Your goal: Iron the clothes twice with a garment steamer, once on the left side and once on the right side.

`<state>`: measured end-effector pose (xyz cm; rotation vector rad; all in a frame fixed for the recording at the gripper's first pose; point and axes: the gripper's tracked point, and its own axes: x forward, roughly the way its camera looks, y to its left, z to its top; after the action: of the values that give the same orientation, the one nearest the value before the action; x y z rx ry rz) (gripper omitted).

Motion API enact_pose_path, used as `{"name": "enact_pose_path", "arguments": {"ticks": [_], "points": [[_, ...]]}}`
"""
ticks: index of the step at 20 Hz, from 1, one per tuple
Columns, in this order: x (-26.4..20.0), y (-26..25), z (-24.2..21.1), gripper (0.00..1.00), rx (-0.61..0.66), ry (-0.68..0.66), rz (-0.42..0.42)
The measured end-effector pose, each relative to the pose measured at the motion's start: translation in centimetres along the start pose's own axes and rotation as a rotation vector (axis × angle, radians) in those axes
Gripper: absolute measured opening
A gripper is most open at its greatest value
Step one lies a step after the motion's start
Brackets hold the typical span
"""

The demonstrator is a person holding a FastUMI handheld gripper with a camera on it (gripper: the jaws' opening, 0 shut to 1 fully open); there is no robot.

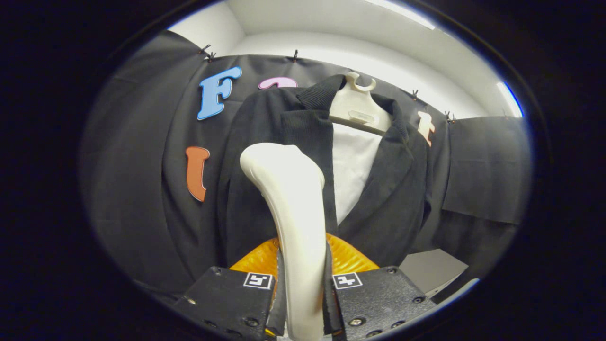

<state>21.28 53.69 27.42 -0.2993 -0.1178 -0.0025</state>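
Steamer (293, 199) clamped between fingers (279, 293), against jacket (265, 156)

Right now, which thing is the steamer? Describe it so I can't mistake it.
Find the dark jacket on the pale hanger against the booth wall. In front of its left lapel rises the steamer, clamped between the tongs. It is the smooth cream handle over an orange base.
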Motion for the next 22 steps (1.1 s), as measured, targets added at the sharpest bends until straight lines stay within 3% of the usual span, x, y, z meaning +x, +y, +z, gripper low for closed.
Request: {"name": "enact_pose_path", "arguments": {"ticks": [14,22], "points": [[-0.5,1.1,-7.5,0.33,-0.132,0.065,-0.019],[-0.9,1.9,-12.8,0.33,-0.137,0.141,-0.001]]}}
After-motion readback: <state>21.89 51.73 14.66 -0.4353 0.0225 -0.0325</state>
